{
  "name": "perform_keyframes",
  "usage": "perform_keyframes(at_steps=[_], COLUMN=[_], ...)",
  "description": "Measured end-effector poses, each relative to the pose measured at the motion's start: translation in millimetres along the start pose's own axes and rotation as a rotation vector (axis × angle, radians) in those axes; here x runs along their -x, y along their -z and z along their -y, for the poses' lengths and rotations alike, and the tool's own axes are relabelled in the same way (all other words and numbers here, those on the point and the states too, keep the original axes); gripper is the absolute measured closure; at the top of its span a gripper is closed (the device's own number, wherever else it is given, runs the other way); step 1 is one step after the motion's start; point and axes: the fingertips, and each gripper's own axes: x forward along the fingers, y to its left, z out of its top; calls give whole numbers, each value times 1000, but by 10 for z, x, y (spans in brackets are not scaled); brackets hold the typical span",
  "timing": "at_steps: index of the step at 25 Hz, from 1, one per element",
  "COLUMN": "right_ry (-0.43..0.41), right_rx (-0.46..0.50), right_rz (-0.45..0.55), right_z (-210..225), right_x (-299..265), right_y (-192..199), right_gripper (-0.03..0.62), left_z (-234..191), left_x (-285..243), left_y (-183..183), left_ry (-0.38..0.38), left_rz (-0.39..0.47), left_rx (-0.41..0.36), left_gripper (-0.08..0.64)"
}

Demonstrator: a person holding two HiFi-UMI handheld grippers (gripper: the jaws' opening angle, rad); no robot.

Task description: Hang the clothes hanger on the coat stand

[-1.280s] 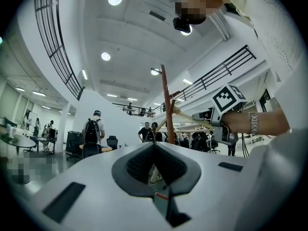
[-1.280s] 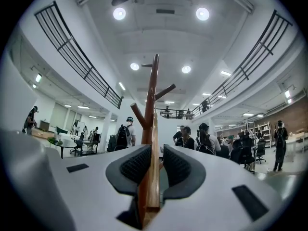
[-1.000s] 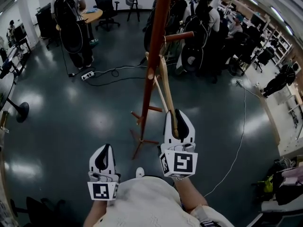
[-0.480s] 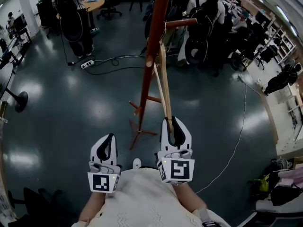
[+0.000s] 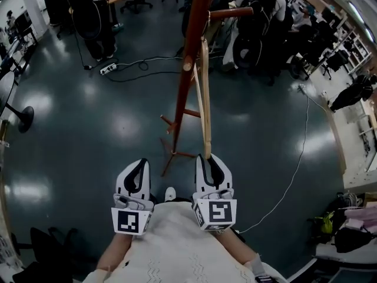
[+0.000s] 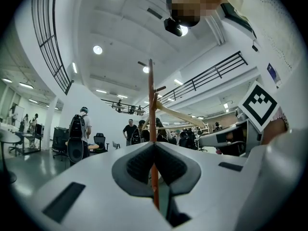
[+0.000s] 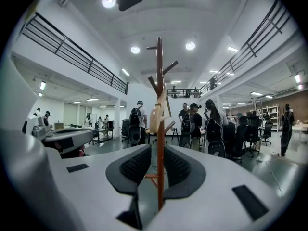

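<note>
Head view: a dark glossy floor [image 5: 88, 134] filled most of the frame, with people [image 5: 259, 22] crowded along the top edge. The coat stand [image 5: 187, 69] ran as a red-brown pole from top centre down to its feet at mid-frame, a little left of centre. The clothes hanger [image 5: 205, 99], pale wood, lay along the pole's right side. Its top end was up near a peg [image 5: 232, 13] in the upper part of the frame. Its lower end came down to the tips of the right gripper [image 5: 211, 161] at lower centre. From this view we could not tell touching from mere overlap. The left gripper [image 5: 139, 170] sat at lower left, apart from the hanger.

Right gripper view: jaws plainly apart, nothing between them. Through the gap we saw only the stand's pole, well ahead, with the hanger [image 7: 157, 115] edge-on against it at mid-frame. So the hanger was on the stand, not in the claw. The hook was too small to read.

Left gripper view: jaws drawn to a narrow slit, not quite met, nothing held. The pole showed through the slit, and the hanger's arm [image 6: 180, 117] reached to the right of it.

Our judgement: the hanging step looked done, or all but done. The stand carried the hanger and both claws were empty. The next move would call for drawing the right gripper straight back and clear. It should not knock the hanger's lower end, since a knock could swing it off its peg.
</note>
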Motion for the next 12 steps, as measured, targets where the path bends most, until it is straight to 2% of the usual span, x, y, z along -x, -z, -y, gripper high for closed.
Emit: perform_keyframes(at_steps=[5,10,12], right_ry=[-27,-189,-247], right_rx=[-56,-34,-30], right_rz=[-50,-41,-40], right_z=[-35,-349,-496], right_x=[-97,-203,-213], right_y=[269,327,351], right_gripper=[522,523,548], left_z=[-17,-11,-15], left_x=[-43,-62,-56], left_y=[35,90,134], left_ry=[-11,-17,-23], left_rz=[3,-5,-10], left_rx=[36,53,60], left_gripper=[548,548,548])
